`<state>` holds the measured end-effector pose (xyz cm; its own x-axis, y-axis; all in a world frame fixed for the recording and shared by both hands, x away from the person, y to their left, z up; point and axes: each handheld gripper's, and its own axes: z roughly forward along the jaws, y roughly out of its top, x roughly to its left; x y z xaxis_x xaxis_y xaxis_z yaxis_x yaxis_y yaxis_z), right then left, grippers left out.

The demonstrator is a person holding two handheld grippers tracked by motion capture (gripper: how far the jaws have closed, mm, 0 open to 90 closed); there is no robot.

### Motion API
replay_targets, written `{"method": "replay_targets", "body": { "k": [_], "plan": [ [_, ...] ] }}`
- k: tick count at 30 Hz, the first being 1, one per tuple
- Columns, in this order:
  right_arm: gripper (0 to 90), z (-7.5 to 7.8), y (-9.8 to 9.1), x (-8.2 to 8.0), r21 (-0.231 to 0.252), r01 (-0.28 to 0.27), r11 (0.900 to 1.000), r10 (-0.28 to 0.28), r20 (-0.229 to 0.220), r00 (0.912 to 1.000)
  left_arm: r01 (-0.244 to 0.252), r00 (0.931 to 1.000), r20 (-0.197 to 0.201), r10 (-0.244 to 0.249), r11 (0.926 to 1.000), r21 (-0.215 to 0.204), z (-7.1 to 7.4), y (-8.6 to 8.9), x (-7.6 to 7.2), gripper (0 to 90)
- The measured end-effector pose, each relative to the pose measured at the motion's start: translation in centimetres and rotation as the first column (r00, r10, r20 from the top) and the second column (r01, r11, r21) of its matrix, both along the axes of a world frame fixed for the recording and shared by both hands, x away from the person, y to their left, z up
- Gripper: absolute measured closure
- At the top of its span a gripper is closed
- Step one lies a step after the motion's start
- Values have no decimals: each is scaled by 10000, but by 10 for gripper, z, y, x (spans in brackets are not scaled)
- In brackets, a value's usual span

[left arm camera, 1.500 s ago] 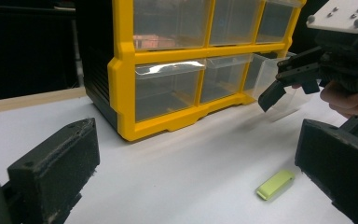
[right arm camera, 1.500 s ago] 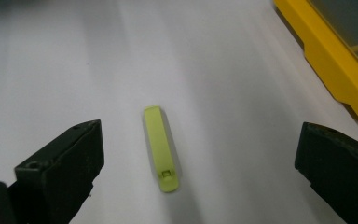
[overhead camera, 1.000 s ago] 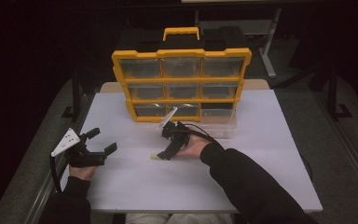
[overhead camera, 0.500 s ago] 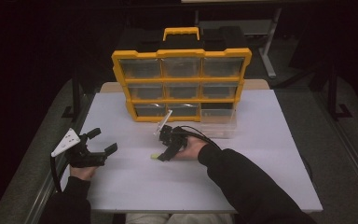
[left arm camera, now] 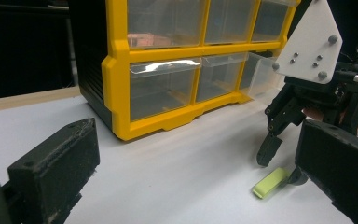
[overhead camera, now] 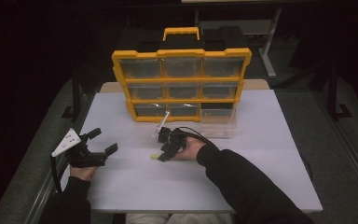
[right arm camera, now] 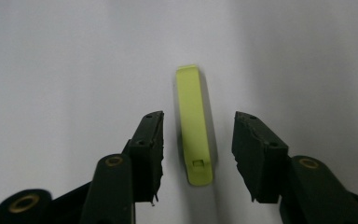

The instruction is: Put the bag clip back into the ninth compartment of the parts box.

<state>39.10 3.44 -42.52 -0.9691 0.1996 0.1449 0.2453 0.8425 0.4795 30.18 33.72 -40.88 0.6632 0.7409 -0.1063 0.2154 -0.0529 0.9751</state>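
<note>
Dark surroundings frame a white worktop (overhead camera: 261, 154) holding a yellow plastic organiser with clear drawers (overhead camera: 182, 84) at upper centre; one clear drawer (overhead camera: 218, 125) sits pulled out at its lower right. Mid-frame, the right tool (overhead camera: 164, 154), which has shifted left toward the slim lime-green plastic strip (right arm camera: 193, 126), is open with jaws either side of it, suggesting a grasp is imminent. At lower left, the left tool (overhead camera: 103, 140) hovers open, holding nothing.

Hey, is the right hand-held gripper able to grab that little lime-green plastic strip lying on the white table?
Probably yes: the right hand-held gripper is open with the lime-green plastic strip lying between its jaws, nothing in the way.
</note>
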Motion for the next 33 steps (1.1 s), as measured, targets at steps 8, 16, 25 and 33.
{"method": "replay_targets", "body": {
  "k": [8,16,25,33],
  "plan": [
    [737,-1,4,-3,-270,11,9996,-3,301,9995,-30,10000,-29,30,10000,-3,0,0,0,0],
    [768,-1,5,-4,-292,-18,9996,25,216,9998,-24,10000,-43,24,10000,40,-1,0,1,0],
    [769,1,5,-7,-180,129,9998,-132,-115,9998,-36,10000,-38,37,10000,48,0,0,1,0],
    [769,18,-3,-7,462,169,9988,-171,36,9998,-43,10000,-53,43,10000,59,-1,0,1,0]
  ]
}}
